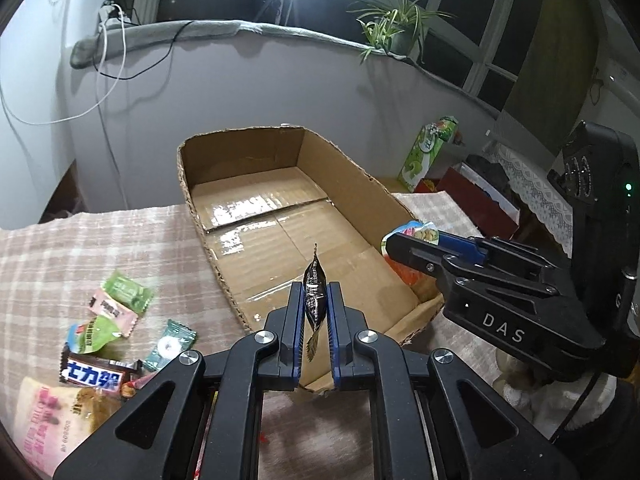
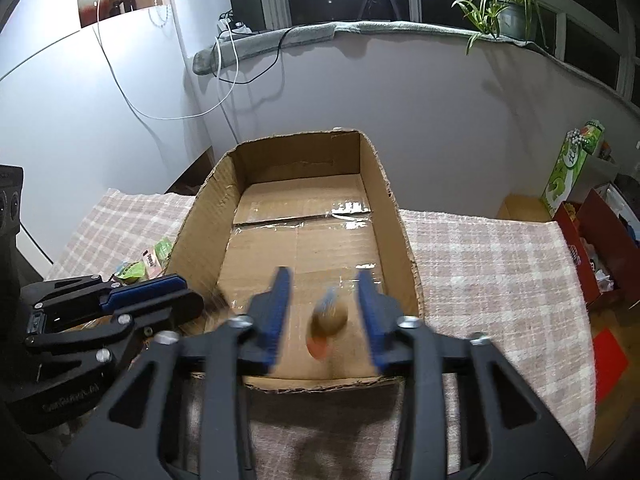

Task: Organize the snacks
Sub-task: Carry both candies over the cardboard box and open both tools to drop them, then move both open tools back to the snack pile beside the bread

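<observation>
My left gripper (image 1: 316, 304) is shut on a small dark snack packet (image 1: 315, 296), held edge-on over the near end of the open cardboard box (image 1: 248, 148). My right gripper (image 2: 324, 304) is open over the box's near end (image 2: 320, 384); a blurred orange and tan snack packet (image 2: 328, 322) lies free between its fingers, in or just above the box. In the left wrist view the right gripper (image 1: 416, 248) shows at the right with that colourful packet (image 1: 416, 236) at its fingertips. Loose snacks (image 1: 108, 332) lie on the checked cloth left of the box.
A checked cloth (image 2: 480, 264) covers the table. A green carton (image 2: 568, 168) and red boxes (image 2: 600, 240) stand off the table's right side. A wall with a window sill, cables and a potted plant (image 2: 504, 4) is behind the box.
</observation>
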`<action>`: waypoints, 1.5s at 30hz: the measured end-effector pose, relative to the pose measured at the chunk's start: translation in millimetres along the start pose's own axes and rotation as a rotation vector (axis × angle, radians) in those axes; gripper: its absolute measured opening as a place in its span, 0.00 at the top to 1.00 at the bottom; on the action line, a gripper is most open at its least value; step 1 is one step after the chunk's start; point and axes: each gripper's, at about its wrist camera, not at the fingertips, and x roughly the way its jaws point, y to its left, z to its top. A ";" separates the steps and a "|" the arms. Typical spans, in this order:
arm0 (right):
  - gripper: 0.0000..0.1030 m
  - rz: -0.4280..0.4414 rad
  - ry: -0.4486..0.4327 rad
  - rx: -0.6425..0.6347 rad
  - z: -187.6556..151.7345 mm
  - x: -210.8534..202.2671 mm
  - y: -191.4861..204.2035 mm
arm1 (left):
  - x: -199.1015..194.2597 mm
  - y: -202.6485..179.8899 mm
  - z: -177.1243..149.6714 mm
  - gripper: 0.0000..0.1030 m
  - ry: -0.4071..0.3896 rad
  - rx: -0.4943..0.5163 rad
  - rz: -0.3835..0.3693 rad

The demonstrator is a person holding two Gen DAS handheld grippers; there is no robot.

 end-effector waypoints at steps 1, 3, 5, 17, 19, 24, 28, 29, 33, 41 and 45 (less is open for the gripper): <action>0.44 -0.007 -0.010 -0.002 0.4 -2.2 0.5 | 0.9 0.1 0.4 0.85 0.005 -0.002 0.002; 0.43 -0.014 -0.018 -0.002 1.2 -5.0 0.4 | 0.1 -0.3 0.5 0.79 0.009 -0.007 0.001; 0.42 -0.022 -0.025 -0.001 1.3 -9.2 0.8 | -1.5 -1.1 0.5 0.79 0.005 -0.005 0.008; 0.40 -0.020 -0.074 -0.028 -2.8 -47.2 19.5 | -41.3 3.2 1.0 0.79 -0.059 -0.031 0.014; 0.40 -0.010 -0.086 -0.038 -4.6 -55.3 25.8 | -51.2 5.0 0.1 0.79 -0.071 -0.034 0.015; 0.18 0.027 -0.107 -0.045 -13.5 -78.5 41.7 | -93.0 20.0 -12.3 0.79 -0.118 -0.042 0.028; 0.14 0.072 -0.119 -0.071 -24.8 -94.1 59.8 | -133.5 42.4 -28.1 0.78 -0.156 -0.066 0.051; 0.14 0.083 -0.118 -0.080 -27.8 -96.7 65.0 | -147.3 51.4 -35.2 0.74 -0.168 -0.080 0.064; 0.14 0.153 -0.101 -0.124 -41.1 -102.8 87.6 | -182.1 74.1 -60.4 0.62 -0.197 -0.111 0.111; 0.14 0.277 -0.030 -0.202 -75.4 -101.1 137.0 | -180.5 104.1 -113.5 0.62 -0.111 -0.149 0.160; 0.14 0.317 0.026 -0.241 -99.7 -91.0 161.4 | -164.9 111.0 -134.4 0.62 -0.053 -0.143 0.156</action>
